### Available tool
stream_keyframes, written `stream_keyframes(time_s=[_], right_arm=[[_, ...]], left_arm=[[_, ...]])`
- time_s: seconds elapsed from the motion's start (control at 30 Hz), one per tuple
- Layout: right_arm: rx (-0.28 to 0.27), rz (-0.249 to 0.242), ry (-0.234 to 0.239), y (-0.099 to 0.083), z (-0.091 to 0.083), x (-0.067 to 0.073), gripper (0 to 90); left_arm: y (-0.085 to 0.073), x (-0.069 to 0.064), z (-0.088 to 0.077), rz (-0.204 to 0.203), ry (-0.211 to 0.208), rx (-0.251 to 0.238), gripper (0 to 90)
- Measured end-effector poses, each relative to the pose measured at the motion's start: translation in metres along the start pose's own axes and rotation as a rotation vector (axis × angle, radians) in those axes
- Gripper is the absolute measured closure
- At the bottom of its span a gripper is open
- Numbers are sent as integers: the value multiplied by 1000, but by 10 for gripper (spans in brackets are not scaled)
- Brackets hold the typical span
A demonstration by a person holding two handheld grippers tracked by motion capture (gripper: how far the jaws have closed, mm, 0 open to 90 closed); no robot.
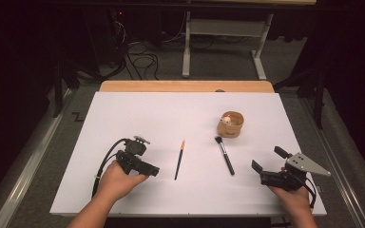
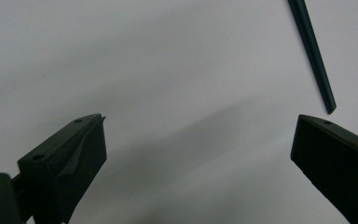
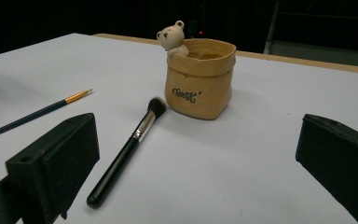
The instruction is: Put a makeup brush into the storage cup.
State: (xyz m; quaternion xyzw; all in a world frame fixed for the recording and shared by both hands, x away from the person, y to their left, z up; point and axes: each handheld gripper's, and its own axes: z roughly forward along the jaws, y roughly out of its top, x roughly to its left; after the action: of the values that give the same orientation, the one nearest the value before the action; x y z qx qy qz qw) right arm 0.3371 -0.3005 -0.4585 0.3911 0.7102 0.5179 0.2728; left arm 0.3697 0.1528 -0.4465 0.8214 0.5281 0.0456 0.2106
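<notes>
Two slender items lie on the white tabletop (image 1: 123, 118) between the hands: a thin paintbrush (image 1: 179, 160) and a black makeup brush (image 1: 225, 156), with a tan bag-shaped pot (image 1: 231, 124) bearing a small bear figure standing just beyond the makeup brush, at the far right. The left tool (image 1: 153, 169) sits at the near left with its jaws apart and nothing between them; the paintbrush lies just to its right, close but not touching. In the left tool's own view the dark handle end of the paintbrush (image 2: 313, 51) comes down from the top right and stops just above the right-hand jaw. Its long axis runs near to far with a slight lean to the right, the gold ferrule and tip at the far end and the dark handle at the near end. The right tool (image 1: 267, 159) is at the near right, jaws likewise wide apart and empty; the makeup brush lies to its left, somewhat farther off than the paintbrush is from the left tool. From the right tool's view the makeup brush (image 3: 128, 150) runs near to far, its black handle nearest, a silver ferrule midway, and dark bristles resting just short of the pot (image 3: 200, 79). In my judgement the left hand is better placed for the paintbrush and the right for the makeup brush, and each jaw pair would need to close across the handle, not along it.
</notes>
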Motion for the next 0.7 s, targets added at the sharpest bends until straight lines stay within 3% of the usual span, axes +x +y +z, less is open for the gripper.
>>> stream_keyframes(time_s=[0.53, 0.7], right_arm=[[-1, 0, 0, 0, 0, 0, 3], [-1, 0, 1, 0, 0, 0, 3]], left_arm=[[14, -24, 8, 46, -28, 18, 49], [18, -29, 12, 41, -37, 16, 51]])
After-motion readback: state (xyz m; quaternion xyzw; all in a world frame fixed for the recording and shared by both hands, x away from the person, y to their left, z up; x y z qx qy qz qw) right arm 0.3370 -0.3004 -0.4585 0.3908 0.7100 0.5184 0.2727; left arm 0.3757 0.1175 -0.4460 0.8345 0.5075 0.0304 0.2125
